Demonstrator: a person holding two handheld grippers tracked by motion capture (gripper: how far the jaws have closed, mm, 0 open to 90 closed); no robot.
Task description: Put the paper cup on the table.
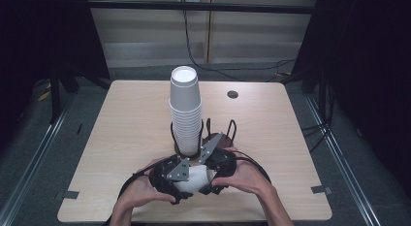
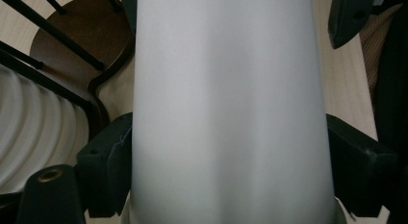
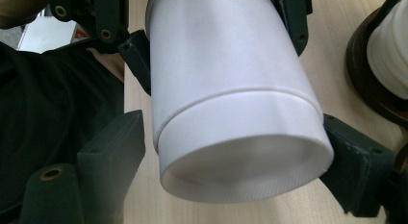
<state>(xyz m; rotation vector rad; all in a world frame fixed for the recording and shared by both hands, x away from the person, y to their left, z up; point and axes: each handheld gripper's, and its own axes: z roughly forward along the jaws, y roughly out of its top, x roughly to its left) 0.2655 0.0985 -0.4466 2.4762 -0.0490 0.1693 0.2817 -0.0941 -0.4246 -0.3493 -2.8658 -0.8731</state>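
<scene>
Just in front of the stacked cups [image 1: 185, 109] in their holder [image 1: 203, 138]: white cup [image 1: 196, 180] lying sideways above the surface [image 1: 121, 134], left gripper [image 1: 169, 180] fingers clamped on it, right gripper [image 1: 215, 168] fingers likewise gripping.

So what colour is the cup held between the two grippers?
White: the cup is plain, with no pattern. The right gripper view shows it best.

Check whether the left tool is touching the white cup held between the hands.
Touching. The left gripper view shows the left tool with both black jaws pressed against the sides of the white cup.
</scene>
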